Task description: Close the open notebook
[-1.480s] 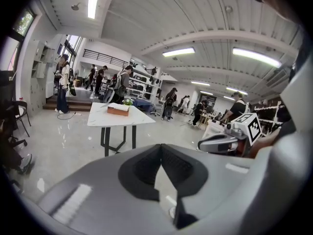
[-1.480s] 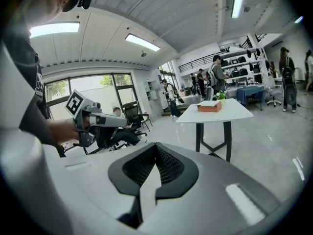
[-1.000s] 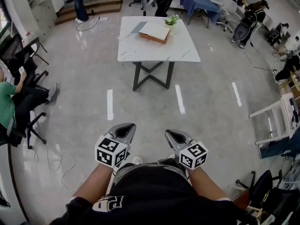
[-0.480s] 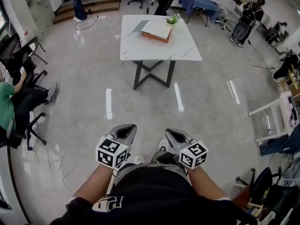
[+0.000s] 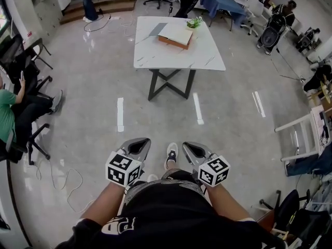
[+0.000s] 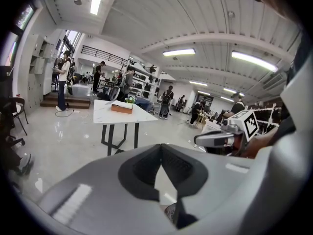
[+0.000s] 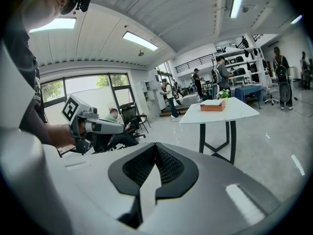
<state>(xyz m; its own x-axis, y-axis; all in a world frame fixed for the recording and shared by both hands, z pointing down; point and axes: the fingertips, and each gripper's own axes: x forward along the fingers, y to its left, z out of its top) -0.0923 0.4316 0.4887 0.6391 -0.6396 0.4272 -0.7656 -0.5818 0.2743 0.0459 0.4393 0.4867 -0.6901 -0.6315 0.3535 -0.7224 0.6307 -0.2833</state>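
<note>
Head view, looking steeply down at a glossy grey floor [image 5: 93, 87]. I hold my left gripper [image 5: 139, 143] and my right gripper [image 5: 194, 148] side by side, low and close to my body, each pointing toward the far side of the room. In its own view, each gripper's dark pads meet at their tips, so both pairs of jaws are together and neither holds anything. My shoe [image 5: 170, 152] shows on the floor between the two grippers. The open notebook [image 5: 174, 33], with white pages facing up over a brown underside, lies on the far part of a white marble-patterned table [image 5: 155, 55] with black crossed legs. The table is straight ahead and well apart from both grippers. A small green potted plant [image 5: 194, 22] stands just beyond the notebook on the right, and a flat grey sheet [image 5: 155, 29] lies just to its left. A seated person in a green shirt [image 5: 7, 113] is at the left edge of the room, and a thin cable [image 5: 58, 176] loops on the floor nearby. Office chairs and other people occupy the far and right margins, too small to tell apart in detail.
</note>
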